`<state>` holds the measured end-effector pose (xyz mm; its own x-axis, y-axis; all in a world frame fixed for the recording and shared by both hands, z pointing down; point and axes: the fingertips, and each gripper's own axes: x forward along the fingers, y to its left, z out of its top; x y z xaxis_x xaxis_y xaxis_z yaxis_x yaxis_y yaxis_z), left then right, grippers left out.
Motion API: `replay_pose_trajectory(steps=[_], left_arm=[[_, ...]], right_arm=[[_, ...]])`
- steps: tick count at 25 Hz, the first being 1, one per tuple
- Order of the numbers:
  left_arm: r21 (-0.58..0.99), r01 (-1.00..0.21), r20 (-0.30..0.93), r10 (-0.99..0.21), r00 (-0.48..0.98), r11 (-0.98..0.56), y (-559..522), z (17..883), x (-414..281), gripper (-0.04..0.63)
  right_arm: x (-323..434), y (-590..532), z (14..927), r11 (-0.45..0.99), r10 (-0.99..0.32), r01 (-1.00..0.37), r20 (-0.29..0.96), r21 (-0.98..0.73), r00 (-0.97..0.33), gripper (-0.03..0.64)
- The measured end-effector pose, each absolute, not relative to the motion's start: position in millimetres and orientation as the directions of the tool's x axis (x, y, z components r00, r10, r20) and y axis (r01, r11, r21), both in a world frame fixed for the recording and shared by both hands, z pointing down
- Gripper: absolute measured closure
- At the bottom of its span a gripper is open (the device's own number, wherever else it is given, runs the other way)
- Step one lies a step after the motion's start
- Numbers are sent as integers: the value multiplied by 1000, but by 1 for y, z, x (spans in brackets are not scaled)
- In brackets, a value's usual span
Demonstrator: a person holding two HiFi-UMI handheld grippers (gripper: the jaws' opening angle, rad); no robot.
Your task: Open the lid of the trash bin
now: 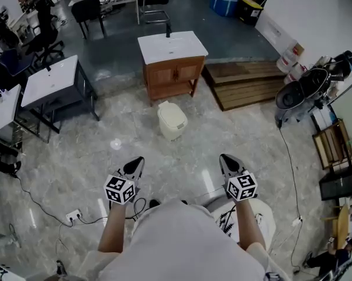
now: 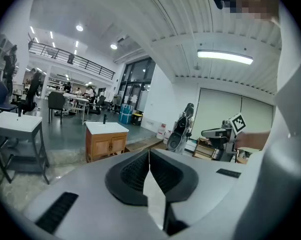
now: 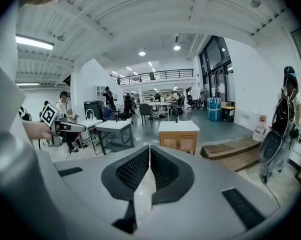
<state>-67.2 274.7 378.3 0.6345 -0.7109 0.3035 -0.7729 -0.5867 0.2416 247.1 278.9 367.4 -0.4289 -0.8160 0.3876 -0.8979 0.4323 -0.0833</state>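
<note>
- The left tool (image 2: pixel 149 160) is shut tight. Its two jaws press together and there is nothing between them.
- The right tool (image 3: pixel 149 156) is shut tight too, and it holds nothing.
- In the head view the person holds both tools out in front, side by side and well apart. Both point toward the bin.
- The bin (image 1: pixel 172 120) is small and cream. It stands on the shiny floor (image 1: pixel 240 133), well away from both tools and about midway between where they point.
- Its lid (image 1: pixel 171 113) is down, so the bin is closed.
- Just behind the bin is a wooden cabinet (image 1: pixel 175 75) with a white sink top and two doors.
- A white desk (image 1: pixel 50 81) on dark legs stands to the left of the cabinet.
- Some flat wooden boards (image 1: pixel 246 84) lie on the floor to the right of the cabinet.
- A thin black cord (image 1: pixel 289 160) runs over the floor on the right side.
</note>
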Motion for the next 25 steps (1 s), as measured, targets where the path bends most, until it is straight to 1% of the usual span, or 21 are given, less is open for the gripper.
replay_pose_trajectory(steps=[8, 25], left_arm=[[250, -764, 310, -699, 645, -594, 277, 381, -78, 574], [269, -735, 333, -656, 677, -622, 297, 395, -124, 574]], right_arm=[[228, 283, 371, 441, -801, -893, 407, -94, -438, 581], [164, 300, 388, 404, -802, -907, 431, -118, -413, 581]])
